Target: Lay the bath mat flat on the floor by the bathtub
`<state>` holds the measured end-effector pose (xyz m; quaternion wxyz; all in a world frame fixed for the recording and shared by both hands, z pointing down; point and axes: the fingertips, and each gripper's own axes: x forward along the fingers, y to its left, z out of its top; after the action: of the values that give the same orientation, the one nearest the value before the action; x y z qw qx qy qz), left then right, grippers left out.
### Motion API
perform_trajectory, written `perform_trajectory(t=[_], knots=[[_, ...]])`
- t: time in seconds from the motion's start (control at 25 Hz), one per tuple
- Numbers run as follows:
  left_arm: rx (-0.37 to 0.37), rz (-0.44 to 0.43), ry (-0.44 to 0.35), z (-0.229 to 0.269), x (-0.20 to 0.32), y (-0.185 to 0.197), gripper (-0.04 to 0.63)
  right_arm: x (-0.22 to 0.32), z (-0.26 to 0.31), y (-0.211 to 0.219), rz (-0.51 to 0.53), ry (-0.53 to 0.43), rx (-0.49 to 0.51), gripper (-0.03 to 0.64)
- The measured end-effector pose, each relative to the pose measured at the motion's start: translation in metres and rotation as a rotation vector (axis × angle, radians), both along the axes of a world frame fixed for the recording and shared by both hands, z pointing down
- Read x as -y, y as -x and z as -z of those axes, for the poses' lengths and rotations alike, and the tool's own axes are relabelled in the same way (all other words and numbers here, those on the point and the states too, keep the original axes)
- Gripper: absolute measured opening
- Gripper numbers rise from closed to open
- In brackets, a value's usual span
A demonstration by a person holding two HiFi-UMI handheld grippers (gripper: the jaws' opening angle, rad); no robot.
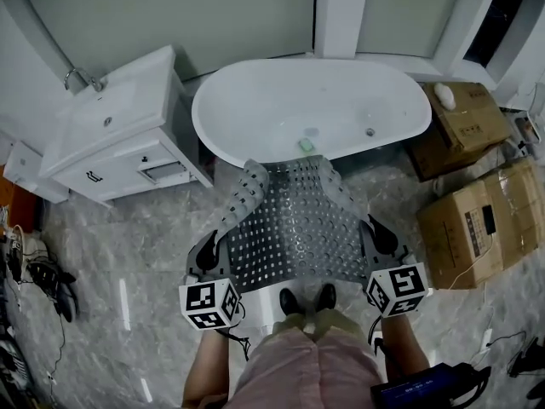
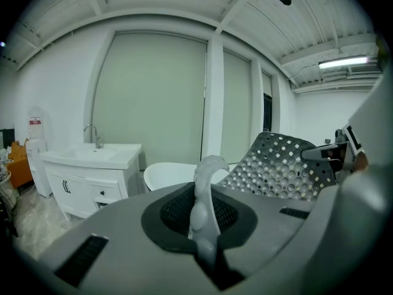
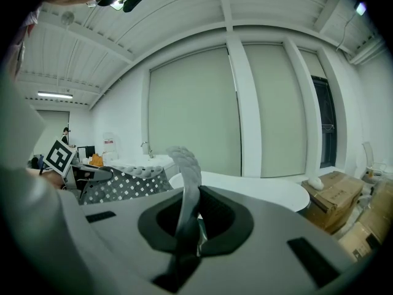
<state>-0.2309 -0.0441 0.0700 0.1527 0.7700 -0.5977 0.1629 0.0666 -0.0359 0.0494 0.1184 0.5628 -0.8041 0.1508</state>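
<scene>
A translucent grey bath mat [image 1: 294, 220] with many holes and bumps hangs stretched between my two grippers, above the floor in front of the white bathtub [image 1: 311, 109]. My left gripper [image 1: 210, 254] is shut on the mat's near left corner, whose edge [image 2: 206, 192] stands up between its jaws. My right gripper [image 1: 379, 241] is shut on the near right corner, the mat edge [image 3: 187, 189] pinched there. The mat's far left edge [image 1: 243, 190] curls upward. The mat's sheet [image 2: 279, 165] shows beside the left gripper.
A white vanity with sink [image 1: 119, 130] stands left of the tub. Cardboard boxes [image 1: 473, 207] sit to the right. The person's feet [image 1: 308, 298] stand under the mat's near edge on marble-look floor [image 1: 128, 245]. Cables [image 1: 34, 271] lie at the far left.
</scene>
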Motion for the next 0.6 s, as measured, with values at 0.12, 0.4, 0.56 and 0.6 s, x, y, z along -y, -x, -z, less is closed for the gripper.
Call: perform_trajectory(t=[0.12,0.4,0.56,0.6], knots=[[0.0,0.002,-0.003,0.0,0.002,-0.001,0.034,0.002,0.001,-0.003,-0.006,-0.006,-0.001,0.028],[0.003,0.0,-0.028,0.005,0.004,-0.012,0.034,0.004,0.009,-0.014,-0.007,-0.04,-0.003,0.028],[0.018,0.002,-0.023,0.009,0.008,-0.025,0.034,0.009,0.011,-0.028,-0.005,-0.037,0.006,0.028],[0.021,0.003,-0.02,0.009,0.007,-0.025,0.034,0.008,0.01,-0.029,-0.005,-0.035,0.008,0.028]])
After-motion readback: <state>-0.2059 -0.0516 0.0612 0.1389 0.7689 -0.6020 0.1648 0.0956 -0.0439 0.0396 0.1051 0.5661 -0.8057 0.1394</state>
